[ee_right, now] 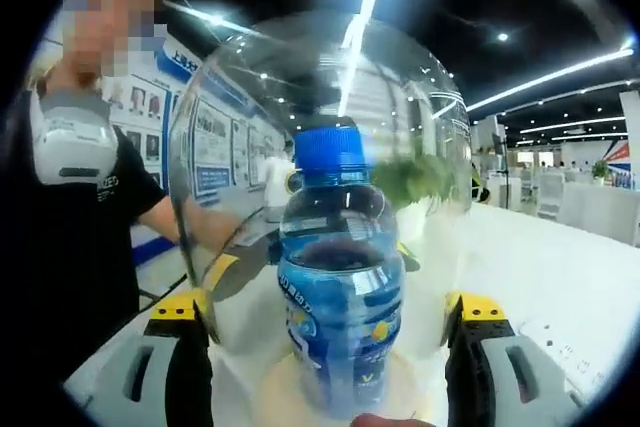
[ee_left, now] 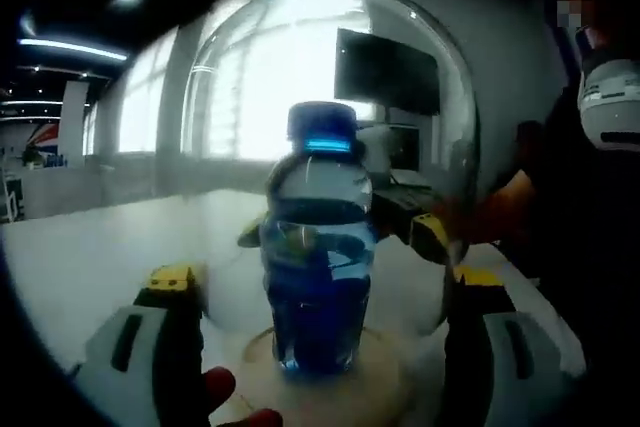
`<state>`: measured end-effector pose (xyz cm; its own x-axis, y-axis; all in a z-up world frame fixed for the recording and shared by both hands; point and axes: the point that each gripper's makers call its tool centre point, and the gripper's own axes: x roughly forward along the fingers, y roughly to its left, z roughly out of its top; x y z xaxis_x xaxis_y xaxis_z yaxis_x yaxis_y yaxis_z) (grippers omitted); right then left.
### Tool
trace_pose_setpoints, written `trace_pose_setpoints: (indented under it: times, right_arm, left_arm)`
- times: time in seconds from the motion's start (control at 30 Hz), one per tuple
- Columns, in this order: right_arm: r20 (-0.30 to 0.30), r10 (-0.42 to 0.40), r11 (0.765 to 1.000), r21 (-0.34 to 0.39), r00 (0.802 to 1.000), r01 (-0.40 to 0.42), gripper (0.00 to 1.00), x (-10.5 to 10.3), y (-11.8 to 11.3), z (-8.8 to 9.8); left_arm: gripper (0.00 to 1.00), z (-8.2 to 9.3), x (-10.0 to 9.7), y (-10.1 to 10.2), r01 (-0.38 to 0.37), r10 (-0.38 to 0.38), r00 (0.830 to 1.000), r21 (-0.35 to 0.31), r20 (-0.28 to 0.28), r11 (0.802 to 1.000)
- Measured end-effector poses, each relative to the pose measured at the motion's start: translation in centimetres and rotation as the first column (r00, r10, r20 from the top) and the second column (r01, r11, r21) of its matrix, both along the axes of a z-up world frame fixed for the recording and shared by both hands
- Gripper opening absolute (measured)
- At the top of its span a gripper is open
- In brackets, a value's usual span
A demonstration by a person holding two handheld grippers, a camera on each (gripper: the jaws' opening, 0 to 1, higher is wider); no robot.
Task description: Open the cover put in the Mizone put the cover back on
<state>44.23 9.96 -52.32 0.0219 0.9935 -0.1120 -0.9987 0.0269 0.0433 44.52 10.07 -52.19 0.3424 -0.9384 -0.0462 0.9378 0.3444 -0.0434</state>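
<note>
While the clear dome cover (ee_left: 330,77) sits over the Mizone bottle (ee_left: 320,277), your job is to seat it squarely on the round wooden base (ee_left: 330,367) that carries the bottle on the white bench (ee_left: 90,247). In the left gripper view, the left gripper (ee_left: 325,337) stands with its jaws wide, one yellow-tipped jaw at each flank of the dome near its lower edge; whether they press the glass I cannot tell. The bottle stands upright in the middle of the base, blue cap up, with room all round it under the dome.

In the right gripper view, the right gripper (ee_right: 330,347) shows the same stance from the other side: jaws wide, bracketing the cover (ee_right: 320,147) low down, the bottle (ee_right: 340,297) upright between them. Contact here is also unclear.

Judging from this, the cover is about home. Keep both grippers level with each other so the rim meets the base all round at once, and let go evenly; a tilted rim could knock the bottle or slide off the base. A person (ee_right: 70,197) stands close beside the bench, so keep your moves small
</note>
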Motion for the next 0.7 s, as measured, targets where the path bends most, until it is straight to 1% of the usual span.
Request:
trace_pose_setpoints:
  times: [0.13,0.23,0.37,0.57,0.63,0.7]
  right_arm:
    - [0.001,-0.021,1.000,-0.008,1.000,0.021,0.90,0.0,-0.1,0.0]
    - [0.002,-0.037,0.999,-0.031,0.999,0.037,0.90,0.0,-0.2,0.0]
    - [0.002,-0.059,0.997,-0.044,0.998,0.059,0.90,0.1,-0.2,-0.2]
    - [0.002,-0.103,0.994,-0.038,0.995,0.103,0.90,0.0,-0.4,-0.1]
    - [-0.011,-0.118,0.992,-0.037,0.993,0.117,0.90,-0.1,-0.5,0.1]
    - [0.006,-0.130,0.991,-0.033,0.992,0.130,0.90,-0.3,-0.7,0.3]
  left_arm:
    - [0.83,-0.8,-0.3,0.2,-0.014,0.014,1.000,0.033,-0.007,0.999]
    - [0.81,-1.3,-0.5,0.4,-0.028,0.027,1.000,0.066,0.015,0.997]
    - [0.79,-1.4,-0.6,0.7,-0.038,0.038,0.999,0.067,0.011,0.997]
    - [0.78,-1.3,-0.8,1.0,-0.061,0.061,0.998,0.059,0.002,0.996]
    - [0.78,-1.2,-0.9,1.1,-0.066,0.066,0.998,0.051,-0.001,0.997]
    - [0.78,-1.2,-0.9,1.1,-0.070,0.070,0.998,0.047,-0.004,0.996]
